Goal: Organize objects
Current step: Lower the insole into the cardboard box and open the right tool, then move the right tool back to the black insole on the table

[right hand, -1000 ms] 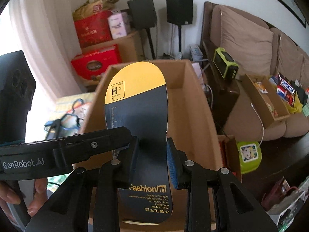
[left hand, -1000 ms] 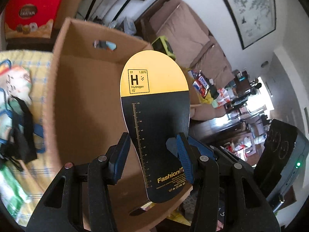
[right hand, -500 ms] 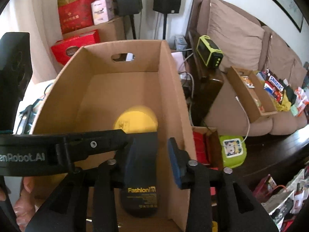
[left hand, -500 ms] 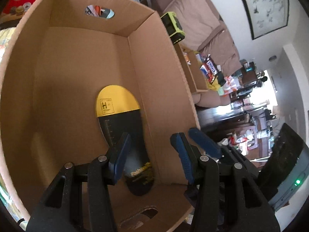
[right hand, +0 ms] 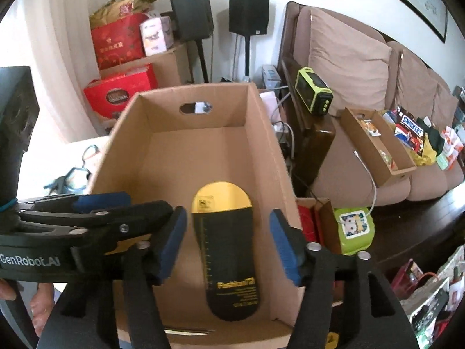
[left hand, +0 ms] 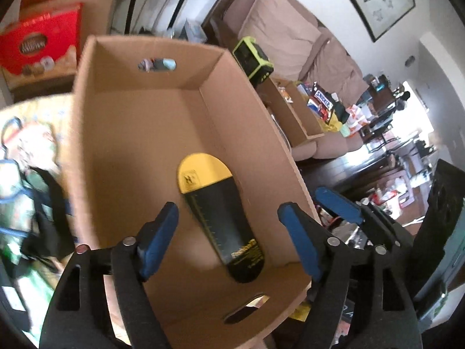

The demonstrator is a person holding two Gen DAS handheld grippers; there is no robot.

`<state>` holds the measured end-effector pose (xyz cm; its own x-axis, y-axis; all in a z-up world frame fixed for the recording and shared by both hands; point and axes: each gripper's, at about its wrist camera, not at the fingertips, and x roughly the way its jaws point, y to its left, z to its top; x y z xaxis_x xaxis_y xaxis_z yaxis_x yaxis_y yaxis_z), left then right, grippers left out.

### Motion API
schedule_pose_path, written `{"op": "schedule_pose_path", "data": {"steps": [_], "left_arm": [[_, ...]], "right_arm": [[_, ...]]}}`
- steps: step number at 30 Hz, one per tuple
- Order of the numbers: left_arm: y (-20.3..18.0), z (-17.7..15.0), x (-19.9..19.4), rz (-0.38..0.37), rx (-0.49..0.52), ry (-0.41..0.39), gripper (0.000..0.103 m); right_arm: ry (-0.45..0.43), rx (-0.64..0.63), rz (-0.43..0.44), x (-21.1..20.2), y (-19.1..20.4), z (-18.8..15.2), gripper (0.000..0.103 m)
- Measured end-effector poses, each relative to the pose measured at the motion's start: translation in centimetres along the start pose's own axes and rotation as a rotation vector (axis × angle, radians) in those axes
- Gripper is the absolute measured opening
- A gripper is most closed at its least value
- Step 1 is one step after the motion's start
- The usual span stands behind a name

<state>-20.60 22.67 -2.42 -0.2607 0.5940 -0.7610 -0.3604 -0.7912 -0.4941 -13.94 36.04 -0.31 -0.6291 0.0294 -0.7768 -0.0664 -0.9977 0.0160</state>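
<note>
Now, change: a second ago both grippers pinched the insole upright above the cardboard box; it has since gone down and been let go.
Insole: it lies flat on the box floor, yellow toe end toward the far wall with the handle cutout, black heel end near the front wall, closer to the box's right side.
Meaning for the task: this item looks put away; the next thing to sort probably comes from outside the box, perhaps the clutter on the bed to the left.
Left gripper: jaws wide apart, holding nothing, poised above the box over the insole without touching it.
Right gripper: jaws equally wide apart, empty, framing the insole from above.
Risk: little; the insole sits fully within the walls.
</note>
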Motion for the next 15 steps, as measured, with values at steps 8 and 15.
{"op": "schedule_pose_path", "data": {"steps": [8, 15], "left_arm": [[2.0, 0.2, -5.7, 0.071, 0.03, -0.087, 0.088], [4.5, -1.0, -9.6, 0.248, 0.074, -0.145, 0.092]], "right_arm": [[-0.024, -0.042, 0.04, -1.4, 3.2, 0.3, 0.074], [-0.038, -0.077, 0.119, -2.1, 6.6, 0.8, 0.076]]}}
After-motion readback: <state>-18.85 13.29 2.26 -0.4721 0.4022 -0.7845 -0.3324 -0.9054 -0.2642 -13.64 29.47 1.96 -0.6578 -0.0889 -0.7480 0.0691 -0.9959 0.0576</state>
